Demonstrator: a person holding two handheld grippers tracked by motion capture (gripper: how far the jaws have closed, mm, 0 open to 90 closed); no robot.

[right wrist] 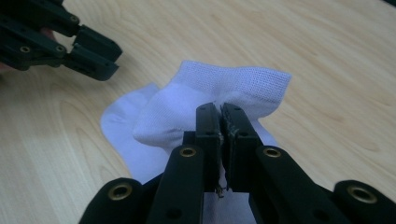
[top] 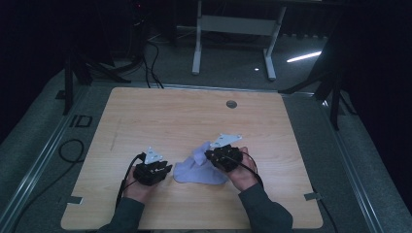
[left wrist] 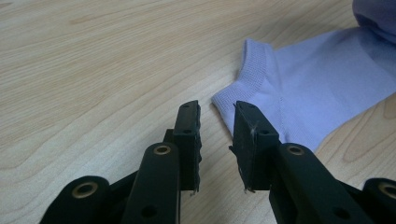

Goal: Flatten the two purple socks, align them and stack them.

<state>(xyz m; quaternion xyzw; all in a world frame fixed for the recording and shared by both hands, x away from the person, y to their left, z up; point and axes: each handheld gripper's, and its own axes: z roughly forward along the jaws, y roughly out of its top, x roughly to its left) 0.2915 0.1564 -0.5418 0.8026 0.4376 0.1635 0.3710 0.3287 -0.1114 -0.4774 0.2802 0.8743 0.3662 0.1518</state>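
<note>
Black jaws of the right tool [right wrist: 220, 122] were clenched on a fold of a pale lilac ankle sock [right wrist: 219, 93], lifting its ribbed cuff off the bench [right wrist: 336, 70]. Beside it, the left tool [left wrist: 216, 122] stood released, its jaws slightly apart with bare wood between them, their tips just short of the sock's [left wrist: 308, 93] other cuff edge. From above, the sock [top: 197, 170] lay between both hands on the wooden bench [top: 160, 116], nearer the person's side.
</note>
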